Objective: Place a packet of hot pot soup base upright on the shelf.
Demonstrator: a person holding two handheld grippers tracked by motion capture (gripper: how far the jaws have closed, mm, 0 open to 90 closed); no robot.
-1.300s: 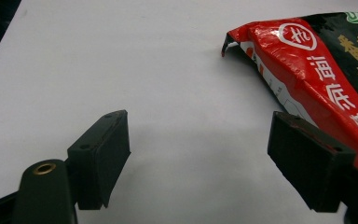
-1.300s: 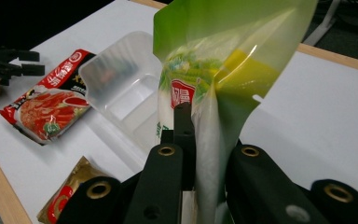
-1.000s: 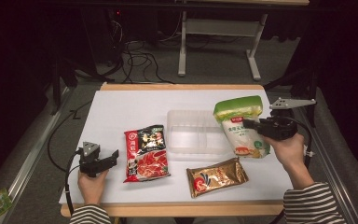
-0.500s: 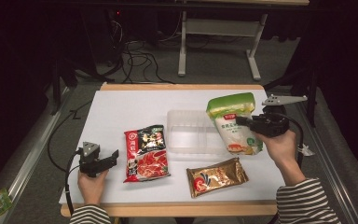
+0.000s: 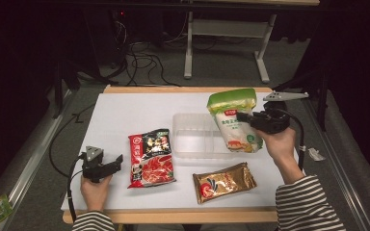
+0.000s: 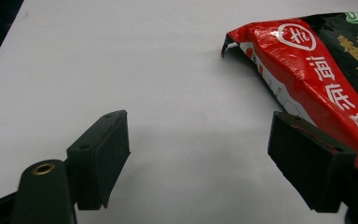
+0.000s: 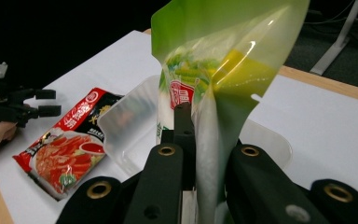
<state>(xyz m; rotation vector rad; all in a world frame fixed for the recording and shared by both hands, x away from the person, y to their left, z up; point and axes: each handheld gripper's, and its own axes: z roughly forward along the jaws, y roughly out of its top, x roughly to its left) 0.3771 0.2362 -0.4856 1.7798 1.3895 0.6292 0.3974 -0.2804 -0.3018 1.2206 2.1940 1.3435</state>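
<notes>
- Green and white, the pouch hangs in my right gripper, whose jaws are clenched on its side edge; in the right gripper view the film is pinched flat between them.
- I see it lifted off the bench, over the right end of the clear plastic tray, which sits at the middle of the bench.
- My left gripper rests near the front left corner with its jaws released and nothing between them; the red seasoning packet lies just beside it.
- A gold packet lies near the front edge, apart from the tray.
- My reading: I am in the carry step, bringing the pouch to the tray.
- Next I would need to centre the pouch over the tray, lower it until it lies inside the rim, then release.
- Risk, as I judge it: the pouch is floppy and held by one edge, so its bottom could catch the tray's right wall and tip it.
</notes>
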